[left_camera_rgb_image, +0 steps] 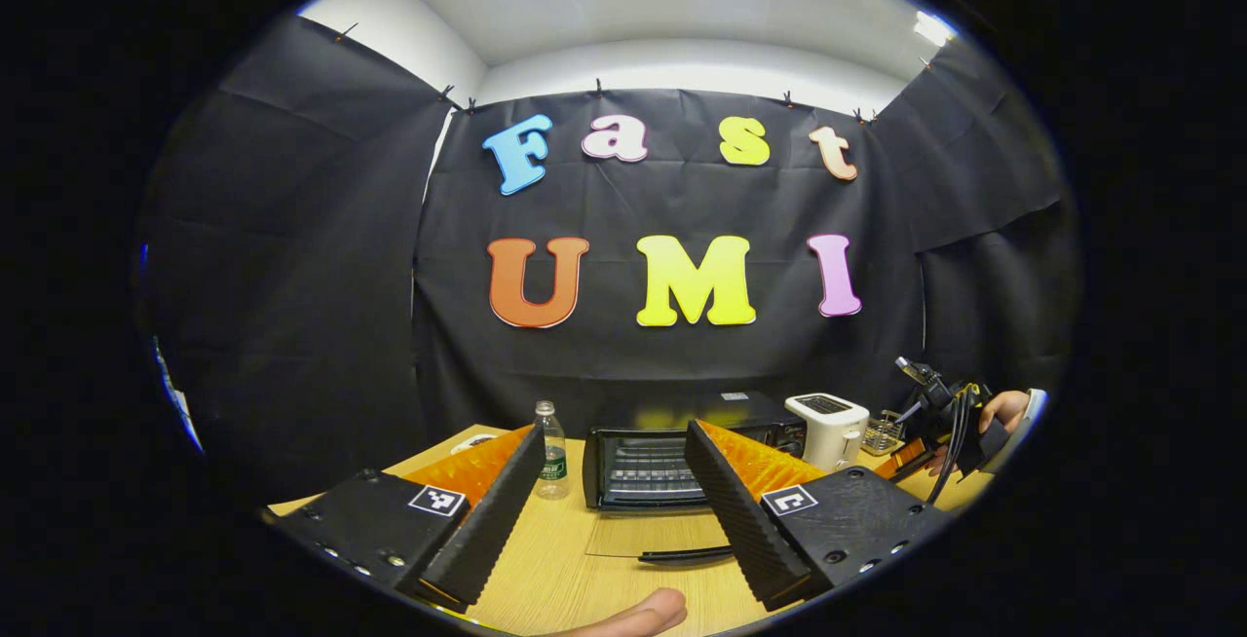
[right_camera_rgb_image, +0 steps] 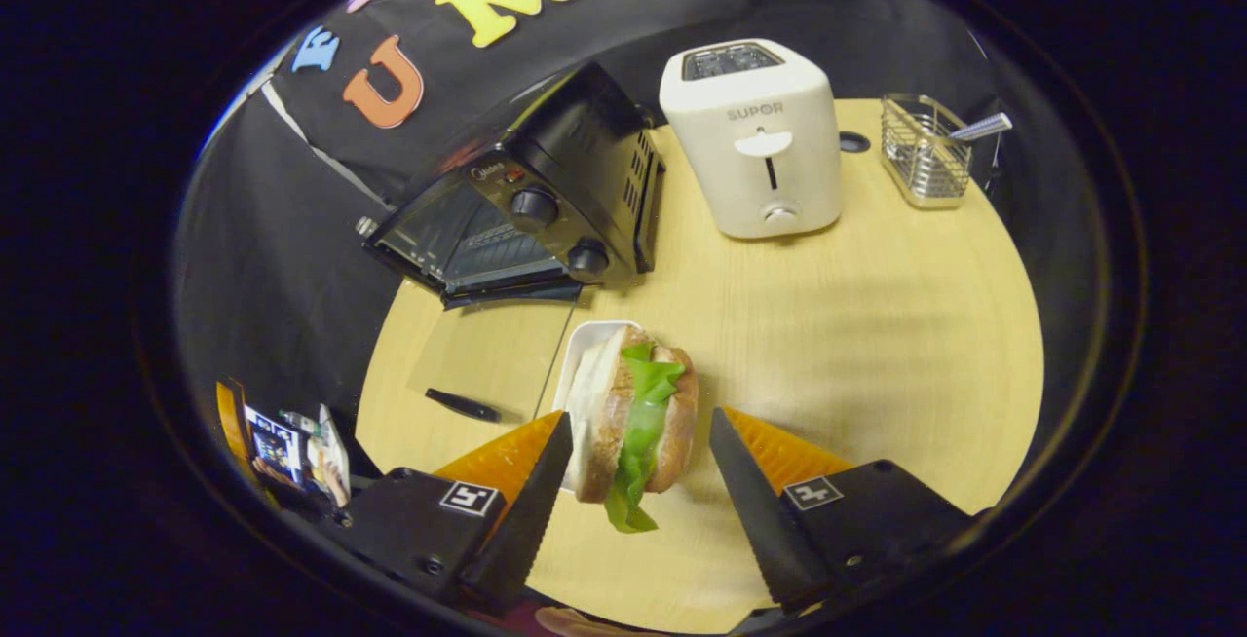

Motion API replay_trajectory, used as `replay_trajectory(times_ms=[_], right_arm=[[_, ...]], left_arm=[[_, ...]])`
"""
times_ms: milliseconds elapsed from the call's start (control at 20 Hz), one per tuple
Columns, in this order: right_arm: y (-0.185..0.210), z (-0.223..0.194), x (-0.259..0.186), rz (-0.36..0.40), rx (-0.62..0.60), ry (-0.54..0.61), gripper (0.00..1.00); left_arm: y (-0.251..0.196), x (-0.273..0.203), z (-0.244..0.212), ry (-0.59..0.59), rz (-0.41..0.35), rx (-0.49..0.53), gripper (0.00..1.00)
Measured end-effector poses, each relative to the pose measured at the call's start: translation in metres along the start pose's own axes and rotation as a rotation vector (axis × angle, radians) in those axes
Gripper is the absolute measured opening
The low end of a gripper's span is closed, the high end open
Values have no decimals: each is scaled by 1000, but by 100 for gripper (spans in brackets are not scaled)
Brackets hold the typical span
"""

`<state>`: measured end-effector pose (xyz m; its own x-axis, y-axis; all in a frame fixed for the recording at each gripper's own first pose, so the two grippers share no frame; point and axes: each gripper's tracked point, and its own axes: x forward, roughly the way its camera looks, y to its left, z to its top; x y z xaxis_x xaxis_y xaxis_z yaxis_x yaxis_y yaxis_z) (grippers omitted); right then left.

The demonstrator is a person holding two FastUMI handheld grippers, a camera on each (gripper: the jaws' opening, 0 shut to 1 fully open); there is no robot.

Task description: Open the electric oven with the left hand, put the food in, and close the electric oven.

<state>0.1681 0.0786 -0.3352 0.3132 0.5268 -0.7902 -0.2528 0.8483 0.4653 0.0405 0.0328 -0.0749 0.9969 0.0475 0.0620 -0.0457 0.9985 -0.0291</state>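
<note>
Right gripper view, nearest first: the right tool [right_camera_rgb_image: 638,467] hangs over the sandwich [right_camera_rgb_image: 633,428], fingers spread to either side of it, not pressing. The left finger sits just beside the bread; the right finger stands apart with bare bench between. Released, then. The sandwich lies on its side, half on a small white plate [right_camera_rgb_image: 583,356], lettuce trailing toward the camera. Beyond it the oven door [right_camera_rgb_image: 487,350] lies flat open on the bench [right_camera_rgb_image: 877,325], its dark handle [right_camera_rgb_image: 463,406] nearest. Behind that, the electric oven [right_camera_rgb_image: 526,199] with its cavity exposed; farther right a white toaster [right_camera_rgb_image: 755,135] and a wire basket [right_camera_rgb_image: 925,155].

Left gripper view: the left tool [left_camera_rgb_image: 614,505] is held back from the oven, fingers wide, gripping nothing. Past its tips the door's handle [left_camera_rgb_image: 687,553], then the open oven [left_camera_rgb_image: 648,467] with the rack visible, and a water bottle [left_camera_rgb_image: 551,462] just to its left. The right tool [left_camera_rgb_image: 911,462] and its hand show far off at right.

Judgement: door is done; the grab is in hand. To do it well, lower and centre so both fingers meet the two bread faces, then close gently; the stack looks soft and could shed lettuce or slide off the plate. Carry it level over the door, clear of the handle, onto the rack. Keep the left tool clear until closing.
</note>
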Motion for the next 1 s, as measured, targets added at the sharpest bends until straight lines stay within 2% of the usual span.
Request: replay_trajectory(times_ms=[100, 150, 250, 300, 400, 450, 500, 550, 650, 700, 750, 800, 850, 900, 1000], right_arm=[[5, -9, 7, 44, 83, 50, 78], [6, -12, 9, 63, 107, 62, 60], [10, -9, 7, 85, 123, 46, 52], [14, -10, 6, 88, 125, 40, 41], [20, -12, 2, 95, 132, 28, 34], [24, -14, -2, 97, 136, 21, 41], [27, -15, -6, 98, 142, 9, 40], [31, -16, -10, 98, 149, -8, 48], [36, -18, -21, 97, 147, -50, 30], [40, -19, -27, 101, 148, -72, 30], [47, -20, -33, 115, 151, -97, 40], [54, -21, -39, 134, 155, -124, 30], [64, -22, -42, 154, 167, -157, 30], [72, -23, -44, 173, 184, -190, 39], [94, -23, -44, 209, 222, -263, 39]], left_arm=[[-6, -2, 5, -27, -10, 18, 95], [-10, -4, 7, -35, -20, 30, 94], [-16, -7, 8, -36, -32, 47, 94], [-18, -9, 8, -32, -37, 48, 94], [-20, -12, 6, -23, -44, 39, 95], [-18, -13, 4, -19, -44, 34, 95], [-17, -14, 3, -16, -45, 28, 95], [-15, -16, 1, -12, -47, 21, 95], [-16, -21, -1, -11, -69, 3, 95], [-17, -23, -1, -17, -85, -10, 95], [-17, -25, -2, -18, -98, -27, 95], [-15, -27, -4, -13, -105, -44, 95], [-12, -27, -6, -7, -107, -57, 95], [-8, -27, -8, 0, -104, -67, 95], [-1, -26, -12, 20, -98, -73, 95]])
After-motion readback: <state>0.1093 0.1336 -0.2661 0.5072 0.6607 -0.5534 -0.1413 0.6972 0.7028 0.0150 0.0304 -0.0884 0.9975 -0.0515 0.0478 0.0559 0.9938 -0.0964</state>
